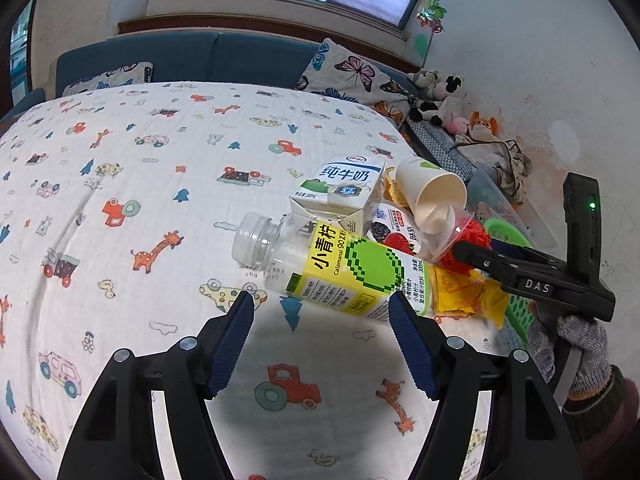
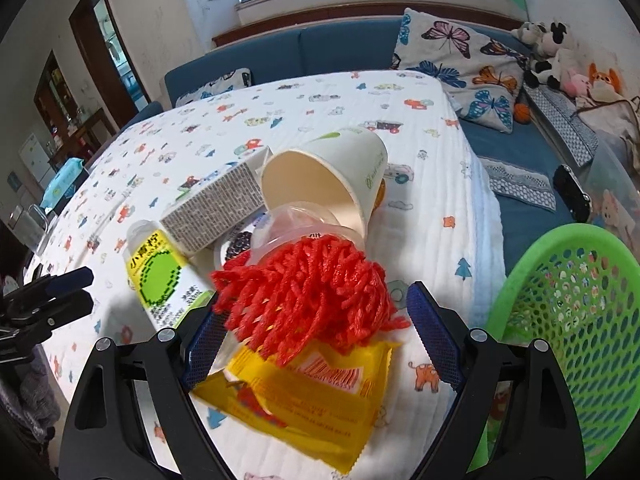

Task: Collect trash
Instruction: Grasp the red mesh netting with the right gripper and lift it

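1. Two hand-held grippers are over the tabletop [image 1: 120, 184], which is covered by a white cloth printed with cars, giraffes and trees.
2. My left hand-held gripper [image 1: 322, 344] has its jaws spread apart with nothing between the blue pads; it points down at the cloth just short of the bottle [image 1: 320, 268].
3. That bottle is clear, capless, lies on its side and wears a yellow-green label.
4. Behind it sits a milk carton [image 1: 340, 190], and beside the carton a paper cup [image 1: 436, 196] lies tipped over, mouth toward me.
5. My right hand-held gripper [image 2: 316, 344] is also spread wide; its jaws stand on either side of a red yarn tuft [image 2: 304, 300] and a yellow wrapper [image 2: 304, 404], but the pads do not press on either.
6. In the right wrist view the yarn sits on top of the wrapper and against a clear plastic cup [image 2: 296, 224], with the paper cup just behind.
7. One yoghurt lid with berries [image 1: 394, 232] shows under the pile.
8. All this trash forms one heap near the tabletop's right edge.
9. A green basket [image 2: 568, 320] stands just right of the heap, beside my right jaw.
10. My gloved hand [image 1: 572, 344] holds the right tool's handle in the left wrist view.
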The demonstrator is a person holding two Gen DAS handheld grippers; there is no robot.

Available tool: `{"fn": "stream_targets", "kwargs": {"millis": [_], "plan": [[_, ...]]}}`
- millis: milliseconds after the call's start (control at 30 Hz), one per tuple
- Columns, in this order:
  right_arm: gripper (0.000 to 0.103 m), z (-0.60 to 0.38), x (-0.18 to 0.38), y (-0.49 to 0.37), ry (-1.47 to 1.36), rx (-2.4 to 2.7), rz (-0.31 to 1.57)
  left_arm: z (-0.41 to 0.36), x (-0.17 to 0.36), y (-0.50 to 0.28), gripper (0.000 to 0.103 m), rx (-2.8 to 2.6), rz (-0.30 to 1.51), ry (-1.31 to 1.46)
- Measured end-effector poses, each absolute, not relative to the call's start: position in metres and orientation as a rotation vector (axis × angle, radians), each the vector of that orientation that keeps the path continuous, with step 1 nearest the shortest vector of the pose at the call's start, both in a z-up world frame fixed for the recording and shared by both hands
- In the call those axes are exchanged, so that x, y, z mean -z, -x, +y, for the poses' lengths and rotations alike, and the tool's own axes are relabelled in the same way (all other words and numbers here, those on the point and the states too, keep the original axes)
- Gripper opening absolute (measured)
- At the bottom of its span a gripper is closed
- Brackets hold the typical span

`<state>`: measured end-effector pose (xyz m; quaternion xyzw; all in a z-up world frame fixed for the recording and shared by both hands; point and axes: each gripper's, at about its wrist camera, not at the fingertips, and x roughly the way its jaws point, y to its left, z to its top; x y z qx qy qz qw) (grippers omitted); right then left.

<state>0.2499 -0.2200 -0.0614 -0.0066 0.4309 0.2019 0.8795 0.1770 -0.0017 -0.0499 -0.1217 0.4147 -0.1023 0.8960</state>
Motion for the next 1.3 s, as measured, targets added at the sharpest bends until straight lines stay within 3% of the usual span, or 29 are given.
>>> {"fn": "stream_targets", "kwargs": {"millis": [333, 400, 600, 1300], "plan": [[0.06, -0.223, 0.062, -0.246, 0.002, -0.445, 0.898, -0.006, 0.055, -0.18, 0.068, 0.217, 0.874, 0.254], [0.05, -0.226, 0.06, -0.242, -0.008, -0.456, 0.896, -0.008, 0.054, -0.18, 0.068, 0.219, 0.873, 0.251], [0.039, -0.233, 0.054, -0.23, -0.024, -0.462, 0.881, -0.013, 0.055, -0.179, 0.068, 0.226, 0.874, 0.246], [0.038, -0.281, 0.007, -0.186, -0.116, -0.419, 0.763, -0.077, 0.041, -0.161, 0.068, 0.42, 0.851, 0.144]]}}
